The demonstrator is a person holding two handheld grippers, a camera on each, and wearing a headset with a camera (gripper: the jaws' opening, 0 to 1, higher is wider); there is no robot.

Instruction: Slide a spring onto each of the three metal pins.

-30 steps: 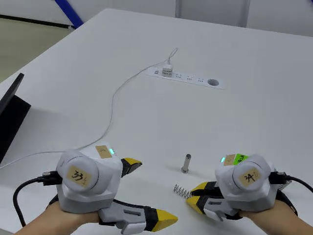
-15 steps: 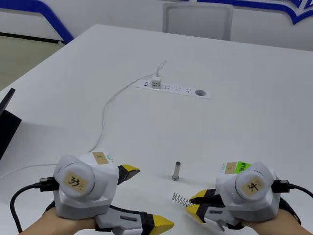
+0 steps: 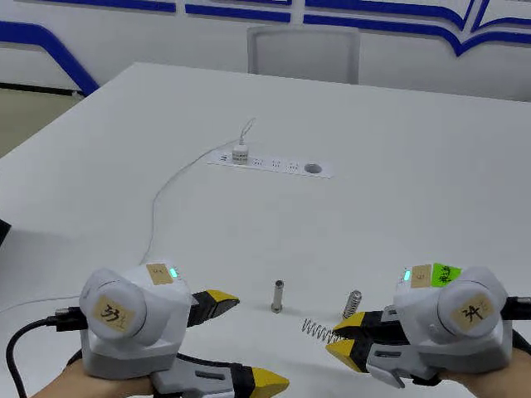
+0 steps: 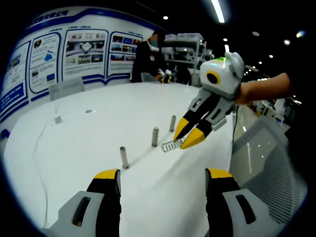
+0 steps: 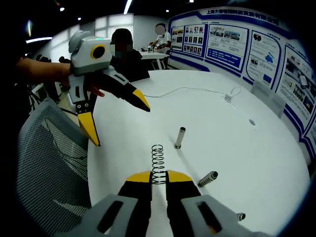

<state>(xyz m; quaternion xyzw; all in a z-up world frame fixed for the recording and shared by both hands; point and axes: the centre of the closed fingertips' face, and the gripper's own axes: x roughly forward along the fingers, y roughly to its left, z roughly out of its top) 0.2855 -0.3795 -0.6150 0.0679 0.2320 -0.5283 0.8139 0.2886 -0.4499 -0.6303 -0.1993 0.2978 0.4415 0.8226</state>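
One spring juts from the right gripper's closed jaws.

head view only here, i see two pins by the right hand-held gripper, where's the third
observer: left gripper view shows the third pin standing past the sprung pin, in a row, close by the right hand-held gripper
operator: spring held ok
observer: right gripper view shows the jaws shut on one end of the spring, the rest sticking out ahead
operator: touching the bare pin yet
observer: no, spring tip and bare pin are apart there
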